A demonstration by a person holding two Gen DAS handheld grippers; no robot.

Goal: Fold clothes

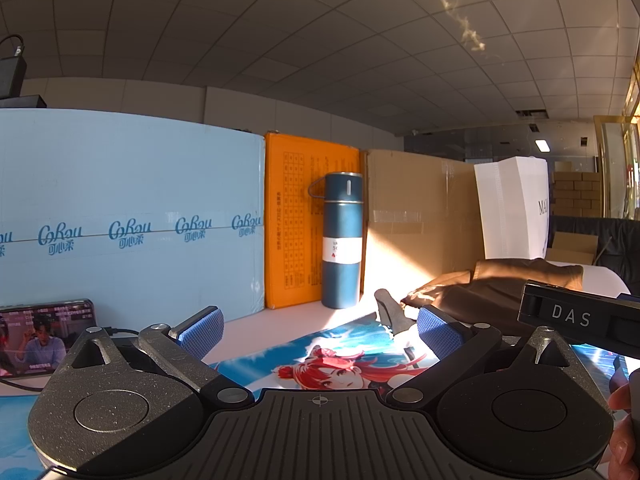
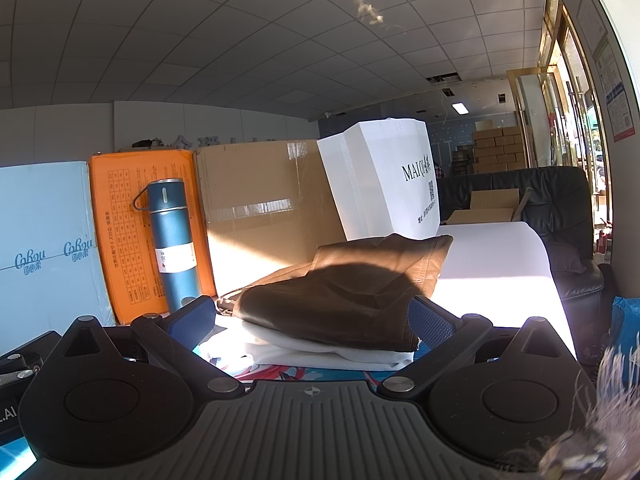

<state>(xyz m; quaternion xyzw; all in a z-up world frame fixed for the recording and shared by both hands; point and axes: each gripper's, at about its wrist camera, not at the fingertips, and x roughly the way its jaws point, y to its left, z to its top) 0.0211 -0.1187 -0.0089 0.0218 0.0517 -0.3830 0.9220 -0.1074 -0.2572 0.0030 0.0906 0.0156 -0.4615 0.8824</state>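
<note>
While sun cuts low across the white table (image 2: 500, 256), both grippers hang just above its near edge, neither touching cloth.

Landmark: the blue flask (image 2: 172, 240), upright against the orange box (image 2: 116, 216) at the back of the table.

- Left gripper (image 1: 320, 330): blue-padded fingers (image 1: 202, 330) spread wide apart, nothing between them. It hovers over an illustrated mat (image 1: 340, 364) (red-haired cartoon figure) that lies in front of the flask.
- Right gripper (image 2: 310, 320): fingers also wide apart, empty, pointing at the clothes to the right of the flask. Its black body shows at the right edge of the left wrist view, with part of a hand (image 1: 624, 424) below it.
- Brown garment (image 2: 348, 296): already folded, lying to the right of the flask and nearer than it, on top of a folded white garment (image 2: 332, 354). The stack rests partly on the mat. A shadow falls across the brown top; its far edge is sunlit.
- Behind the stack, right of the flask: a plain cardboard box (image 2: 264, 196), then a white paper bag (image 2: 384, 184) leaning upright.
- Left of the flask: a pale blue carton (image 1: 128, 208) printed with a repeated logo, and in front of it a phone (image 1: 44, 338) with its screen lit, cable attached.
- Dark thing (image 1: 390, 312) on the mat, in front and right of the flask; I cannot tell what it is.
</note>
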